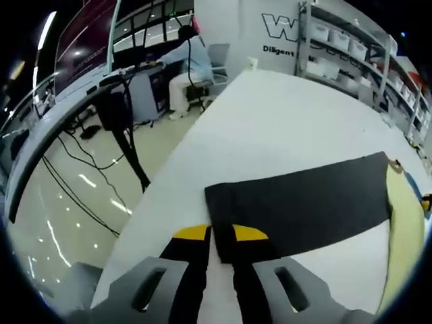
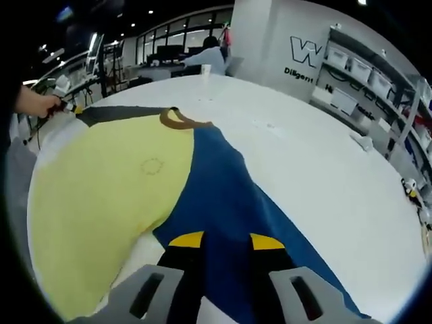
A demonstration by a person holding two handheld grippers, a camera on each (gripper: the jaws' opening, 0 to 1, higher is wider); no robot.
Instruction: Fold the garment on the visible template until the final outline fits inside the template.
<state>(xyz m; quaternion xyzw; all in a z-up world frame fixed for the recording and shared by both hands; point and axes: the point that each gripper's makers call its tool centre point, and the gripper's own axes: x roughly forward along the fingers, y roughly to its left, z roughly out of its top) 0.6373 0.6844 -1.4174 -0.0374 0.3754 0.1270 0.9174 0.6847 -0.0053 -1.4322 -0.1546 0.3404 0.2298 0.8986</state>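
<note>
So the big white surface (image 1: 283, 115) takes up most of both views, and a dark grey rectangular template mat (image 1: 304, 202) lies flat across it in the left gripper view, long axis running left to right. The garment, a soft yellow and blue top with a brown neck trim (image 2: 135, 196), is spread flat on the surface; in the left gripper view just its yellow edge (image 1: 405, 223) shows at the mat's right end, so it looks like it sits partly off the template.

The left tool (image 1: 222, 237) sits at the near left corner of the mat, jaws close together with the dark corner between them. Looks pinched on the mat, though that's my read.

The right tool (image 2: 227, 244) is over the blue side, jaws near each other with blue cloth between them, seemingly clamped on the garment.

The garment's long axis runs away from the right tool toward the collar, so that hand is nearer for the fold.
</note>
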